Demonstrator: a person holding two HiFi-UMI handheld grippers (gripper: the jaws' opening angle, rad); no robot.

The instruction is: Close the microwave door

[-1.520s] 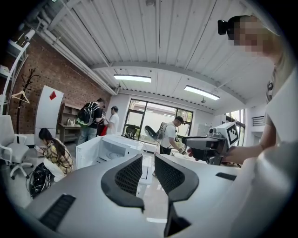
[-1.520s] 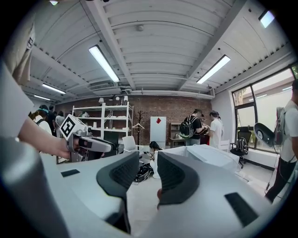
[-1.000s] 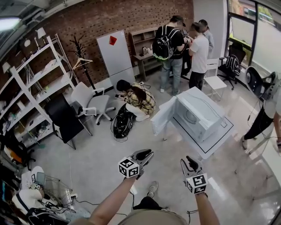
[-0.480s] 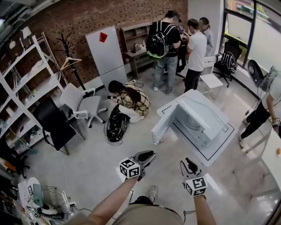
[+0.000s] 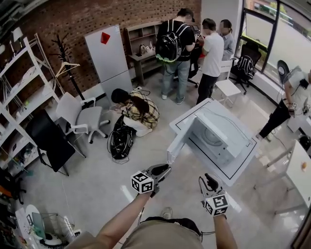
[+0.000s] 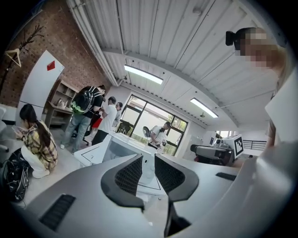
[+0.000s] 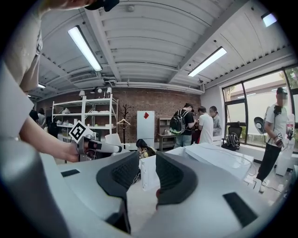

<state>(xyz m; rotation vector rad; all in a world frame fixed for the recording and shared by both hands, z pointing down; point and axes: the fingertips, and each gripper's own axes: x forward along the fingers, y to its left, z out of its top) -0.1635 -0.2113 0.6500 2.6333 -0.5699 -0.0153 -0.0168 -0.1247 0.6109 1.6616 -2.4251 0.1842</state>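
The left tongs (image 5: 163, 170) are squeezed almost all the way closed and hold nothing. The right tongs (image 5: 210, 179) look the same, with nothing in them. The white microwave (image 5: 221, 141) sits on a white counter (image 5: 184, 120) out in front of both tongs, well apart from them. Its door (image 5: 176, 142) hangs wide open, out in front of the left tongs.

microwave (image 5: 218, 141): smooth white casing | wall (image 5: 73, 19): rough brick | floor (image 5: 97, 180): glossy

An office-like workroom: brick wall (image 5: 146, 12), white shelving (image 5: 19, 90), swivel chairs (image 5: 80, 114).
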